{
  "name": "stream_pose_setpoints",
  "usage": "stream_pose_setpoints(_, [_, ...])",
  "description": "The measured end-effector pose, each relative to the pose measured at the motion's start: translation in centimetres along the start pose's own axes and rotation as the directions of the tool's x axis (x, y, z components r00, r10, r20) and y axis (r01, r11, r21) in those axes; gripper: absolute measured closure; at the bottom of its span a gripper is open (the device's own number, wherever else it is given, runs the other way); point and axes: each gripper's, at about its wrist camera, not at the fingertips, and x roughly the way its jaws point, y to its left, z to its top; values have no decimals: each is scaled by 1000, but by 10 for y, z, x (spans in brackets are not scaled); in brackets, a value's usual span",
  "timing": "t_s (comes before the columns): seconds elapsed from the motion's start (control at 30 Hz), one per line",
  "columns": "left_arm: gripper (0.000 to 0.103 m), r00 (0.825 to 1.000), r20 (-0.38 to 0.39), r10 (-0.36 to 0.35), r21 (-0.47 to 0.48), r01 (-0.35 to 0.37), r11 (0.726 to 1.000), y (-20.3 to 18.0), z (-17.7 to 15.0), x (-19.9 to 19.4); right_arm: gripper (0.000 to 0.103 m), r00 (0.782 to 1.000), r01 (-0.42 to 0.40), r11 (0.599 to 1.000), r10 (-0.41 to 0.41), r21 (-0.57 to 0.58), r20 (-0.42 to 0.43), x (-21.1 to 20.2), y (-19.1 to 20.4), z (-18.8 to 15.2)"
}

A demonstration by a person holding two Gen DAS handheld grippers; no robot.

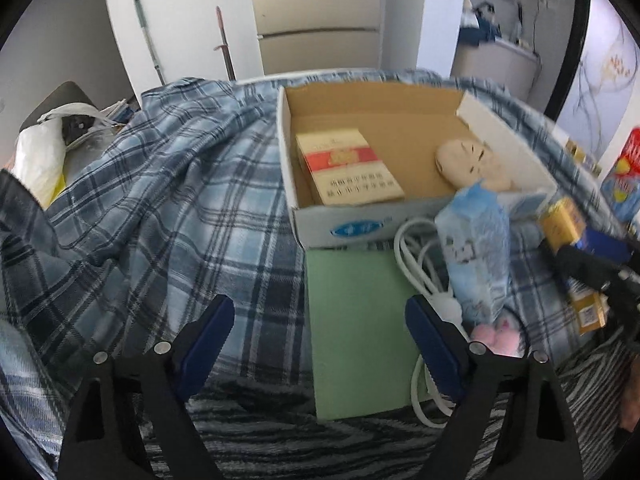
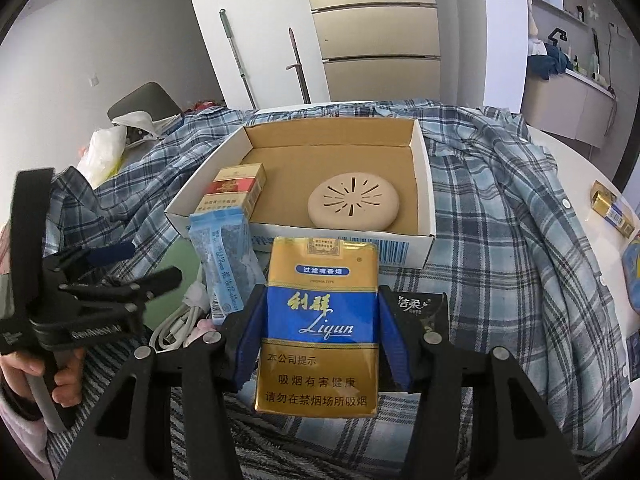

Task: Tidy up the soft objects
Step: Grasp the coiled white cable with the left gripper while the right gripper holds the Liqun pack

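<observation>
My right gripper [image 2: 320,332] is shut on a gold-and-blue Liqun cigarette pack [image 2: 320,320], held just in front of the open cardboard box [image 2: 424,184]. The box holds a red-and-gold cigarette pack [image 2: 236,192] and a round beige disc [image 2: 354,206]. In the left wrist view the box [image 1: 288,152] lies ahead, with the red pack [image 1: 344,164] and disc [image 1: 468,160] inside. My left gripper [image 1: 320,332] is open and empty above the plaid shirt [image 1: 160,184] and a green sheet [image 1: 356,328]. A blue tissue packet [image 1: 476,252] stands by the box's front corner.
A white cable [image 1: 416,264] and a pink soft item [image 1: 496,332] lie beside the green sheet. A black tissue pack [image 2: 424,308] sits behind my right finger. Another gold pack [image 2: 612,208] lies at the table's right edge. A white bag [image 1: 40,160] sits far left.
</observation>
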Motion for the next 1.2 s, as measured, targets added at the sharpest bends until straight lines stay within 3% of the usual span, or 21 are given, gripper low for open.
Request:
stream_pose_setpoints(0.1, [14, 1000, -9, -5, 24, 5, 1000, -5, 0, 2, 50, 1000, -11, 1000, 11, 3, 3, -2, 0, 0])
stream_pose_setpoints(0.27, [14, 994, 85, -71, 41, 68, 997, -8, -2, -19, 50, 1000, -14, 1000, 14, 4, 15, -5, 0, 0])
stream_pose_setpoints(0.33, [37, 988, 81, -132, 61, 127, 990, -12, -1, -24, 50, 1000, -16, 1000, 16, 3, 17, -6, 0, -1])
stream_pose_setpoints(0.47, [48, 972, -9, -235, 34, 235, 971, -15, 5, -14, 50, 1000, -16, 1000, 16, -1, 20, -6, 1, 0])
stream_pose_setpoints(0.8, [69, 964, -69, -258, 89, 263, 961, -36, 10, 0, 50, 999, -21, 1000, 21, -1, 24, -8, 1, 0])
stream_pose_setpoints(1.07, [69, 969, -66, -238, 120, 244, 962, -43, 7, 5, 50, 999, -23, 1000, 23, -13, 27, -9, 3, -1])
stream_pose_setpoints(1.13, [79, 972, -54, -229, 123, 234, 964, -42, 6, 4, 50, 999, -21, 1000, 22, -13, 27, -9, 3, -1])
stream_pose_setpoints(1.2, [80, 974, -42, -223, 119, 227, 967, -41, 5, 2, 50, 999, -22, 1000, 22, -10, 25, -9, 3, -1])
